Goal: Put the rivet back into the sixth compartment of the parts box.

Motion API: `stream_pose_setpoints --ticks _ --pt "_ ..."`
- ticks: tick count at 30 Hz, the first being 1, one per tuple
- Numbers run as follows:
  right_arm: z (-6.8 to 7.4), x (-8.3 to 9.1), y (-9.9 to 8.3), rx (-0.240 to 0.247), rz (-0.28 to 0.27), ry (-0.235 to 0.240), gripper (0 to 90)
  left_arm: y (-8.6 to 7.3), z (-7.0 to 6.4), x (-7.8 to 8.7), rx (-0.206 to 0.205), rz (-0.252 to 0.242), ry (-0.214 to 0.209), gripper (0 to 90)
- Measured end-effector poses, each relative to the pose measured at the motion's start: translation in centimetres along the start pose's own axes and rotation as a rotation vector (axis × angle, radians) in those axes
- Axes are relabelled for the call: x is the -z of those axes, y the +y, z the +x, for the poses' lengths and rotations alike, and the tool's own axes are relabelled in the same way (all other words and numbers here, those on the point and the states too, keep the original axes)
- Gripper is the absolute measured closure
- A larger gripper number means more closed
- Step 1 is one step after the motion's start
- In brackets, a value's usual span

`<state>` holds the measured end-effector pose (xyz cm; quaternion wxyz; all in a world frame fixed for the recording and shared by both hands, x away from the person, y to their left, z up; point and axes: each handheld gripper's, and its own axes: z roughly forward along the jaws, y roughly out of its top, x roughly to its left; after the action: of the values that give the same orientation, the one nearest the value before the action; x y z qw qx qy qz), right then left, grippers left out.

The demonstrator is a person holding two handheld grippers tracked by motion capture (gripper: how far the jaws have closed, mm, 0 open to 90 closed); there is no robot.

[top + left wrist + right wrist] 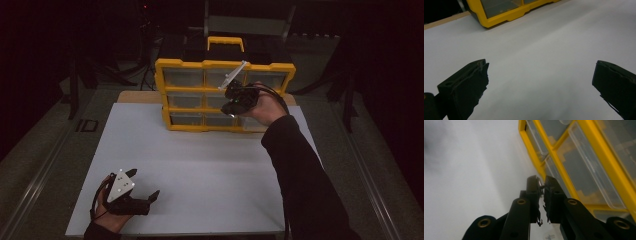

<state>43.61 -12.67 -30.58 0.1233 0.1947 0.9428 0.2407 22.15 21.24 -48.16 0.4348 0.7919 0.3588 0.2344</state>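
1. I am looking down on a white table (200,170) with a yellow drawer cabinet (170,95) standing upright at the 12 o'clock end of the board, its clear-fronted drawers facing me in three rows.
2. I am holding the right gripper (231,97) up in front of the cabinet's middle column, around the second row, with the dark sleeve (300,180) reaching in from 5 o'clock.
3. In the right gripper view, I am seeing the right gripper (543,185) with its jaws pressed nearly together, only a thin slit between them. Whether something tiny is sitting in that slit I cannot tell.
4. In that same view the cabinet (584,135) is lying at 1 to 3 o'clock of the jaw tips, just beside them, with its clear drawer fronts (584,167) tilted across the frame. Whether the tips are touching the yellow frame I cannot tell.
5. I am resting the left gripper (142,187) low at 7 o'clock on the table, well apart from the cabinet, its grey three-cornered plate (121,186) facing up.
6. In the left gripper view, I am seeing the left gripper (541,75) with its jaws spread wide over bare white tabletop, gripping nothing.
7. There the cabinet's lower corner (499,17) is showing at 11 o'clock, far from the jaws.
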Motion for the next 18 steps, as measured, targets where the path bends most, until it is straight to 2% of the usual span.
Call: stream_pose_setpoints --ticks 2,5,18 --pt "-0.5 0.6 -0.5 -0.022 -0.008 -0.005 82.3 0.0 0.0 0.0 0.001 -0.002 -0.001 1.0" --pt "-0.8 1.0 -0.9 -0.032 -0.02 -0.01 82.3 0.0 0.0 0.0 0.004 -0.005 -0.002 1.0" --pt "-3.0 4.1 -4.0 -0.114 -0.046 -0.084 82.1 0.0 0.2 0.1 0.015 -0.013 -0.004 1.0"
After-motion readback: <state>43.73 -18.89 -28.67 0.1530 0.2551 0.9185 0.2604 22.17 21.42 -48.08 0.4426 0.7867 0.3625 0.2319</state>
